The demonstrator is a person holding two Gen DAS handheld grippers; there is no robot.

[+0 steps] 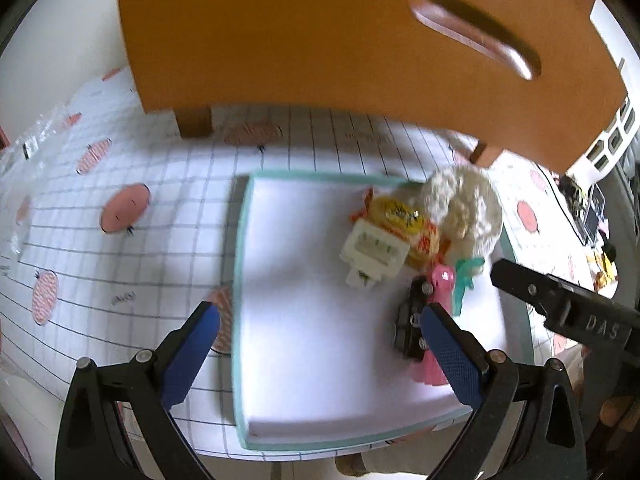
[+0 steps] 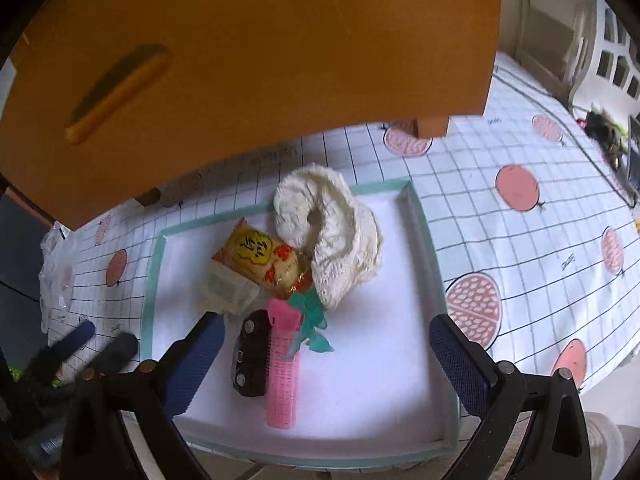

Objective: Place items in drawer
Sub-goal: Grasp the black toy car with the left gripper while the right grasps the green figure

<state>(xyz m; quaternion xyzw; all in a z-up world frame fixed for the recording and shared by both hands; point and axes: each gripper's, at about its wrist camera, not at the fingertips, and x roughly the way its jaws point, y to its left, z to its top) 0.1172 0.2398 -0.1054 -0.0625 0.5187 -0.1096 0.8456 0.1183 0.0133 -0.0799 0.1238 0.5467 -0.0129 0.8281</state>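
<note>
The pink roller (image 2: 282, 364) lies in the tray (image 2: 424, 224) on the worktop (image 2: 520, 240), long axis pointing away from the right claw (image 2: 324, 364), which hangs right over it with fingers apart and empty. The left claw (image 1: 320, 356), also apart and empty, sits off to the roller's left, so the right is better placed. The drawer (image 2: 240, 40) looks shut.
</note>
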